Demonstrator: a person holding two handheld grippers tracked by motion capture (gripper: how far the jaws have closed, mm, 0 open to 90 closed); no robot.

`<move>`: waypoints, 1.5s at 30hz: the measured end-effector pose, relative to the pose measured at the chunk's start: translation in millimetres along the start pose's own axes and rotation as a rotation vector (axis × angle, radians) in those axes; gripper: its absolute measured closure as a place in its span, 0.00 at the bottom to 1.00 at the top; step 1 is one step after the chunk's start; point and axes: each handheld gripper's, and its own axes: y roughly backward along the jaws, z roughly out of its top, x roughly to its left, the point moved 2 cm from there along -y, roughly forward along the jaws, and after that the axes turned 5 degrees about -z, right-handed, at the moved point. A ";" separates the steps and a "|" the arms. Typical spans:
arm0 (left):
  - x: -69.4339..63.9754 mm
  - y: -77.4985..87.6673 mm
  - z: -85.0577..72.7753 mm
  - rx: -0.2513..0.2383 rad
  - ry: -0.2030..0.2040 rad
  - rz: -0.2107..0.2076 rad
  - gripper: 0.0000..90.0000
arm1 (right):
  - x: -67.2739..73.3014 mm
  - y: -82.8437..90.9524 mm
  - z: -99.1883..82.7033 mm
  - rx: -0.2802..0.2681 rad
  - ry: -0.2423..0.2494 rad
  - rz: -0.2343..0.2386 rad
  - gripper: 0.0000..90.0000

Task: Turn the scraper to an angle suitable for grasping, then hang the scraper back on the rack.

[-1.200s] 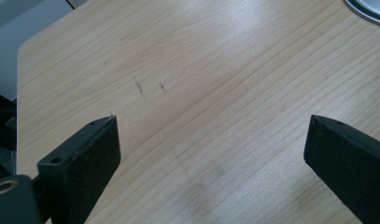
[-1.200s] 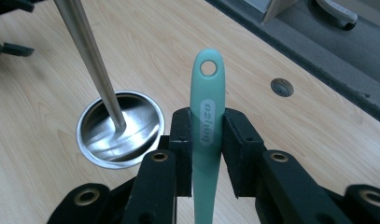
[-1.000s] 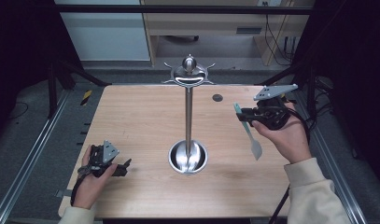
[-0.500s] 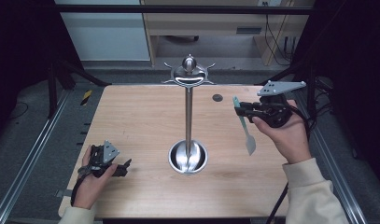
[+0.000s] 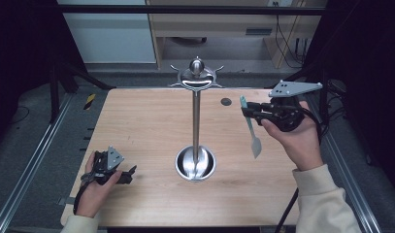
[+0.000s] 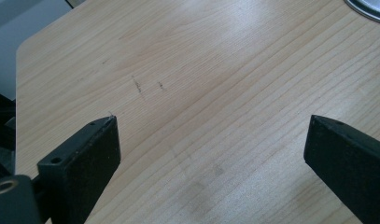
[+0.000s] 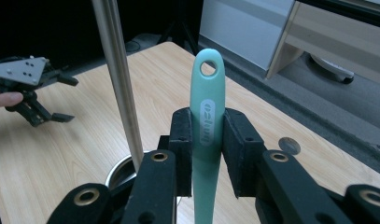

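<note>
A metal stand [image 5: 196, 121] with a round base [image 5: 195, 164] and a ring of hooks [image 5: 197, 77] on top rises from the middle of the wooden table [image 5: 146, 121]. My right gripper [image 5: 247, 110] is right of the pole, lifted off the table and shut on a mint-green-handled utensil [image 5: 249, 127] whose pale blade hangs down. In the right gripper view the handle [image 7: 207, 107] stands upright between the pads, its hanging hole above them, with the pole [image 7: 118, 74] to its left. My left gripper [image 5: 129, 174] rests at the table's front left, open and empty [image 6: 211, 140].
A small dark round disc [image 5: 226, 102] lies on the table behind the right gripper. A yellow-and-black item [image 5: 90, 101] lies off the table's back left corner. Metal rails run along both sides. A pale desk stands beyond the far edge.
The right hand has risen and drifted slightly away from me with the utensil, which now hangs higher above the table. The left hand has stayed put.
</note>
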 end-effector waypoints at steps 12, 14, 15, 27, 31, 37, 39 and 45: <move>-0.5 0.1 0.3 0.011 -0.013 -0.003 0.04 | 6.5 3.4 8.4 -0.026 0.006 0.017 0.83; -0.9 0.0 0.5 0.008 -0.011 -0.002 0.04 | 7.2 4.1 8.9 -0.030 0.007 0.015 0.83; -0.7 0.1 0.3 0.011 -0.014 -0.003 0.04 | 7.2 4.1 8.9 -0.030 0.007 0.015 0.83; -1.1 -0.2 0.2 0.013 -0.015 -0.003 0.04 | 6.5 6.8 13.1 -0.061 -0.008 0.018 0.83; -1.2 -0.7 0.1 0.014 -0.016 -0.004 0.04 | 6.7 9.2 13.9 -0.070 -0.008 0.018 0.83; -0.5 -0.2 -0.7 0.015 -0.014 -0.004 0.04 | 6.1 10.5 15.5 -0.090 -0.020 0.023 0.83; -0.9 -0.7 -0.2 0.016 -0.016 -0.007 0.04 | 7.0 11.1 16.0 -0.099 -0.020 0.028 0.83; -1.6 -0.6 0.2 0.017 -0.017 -0.008 0.04 | 10.1 13.1 17.7 -0.122 -0.019 0.047 0.83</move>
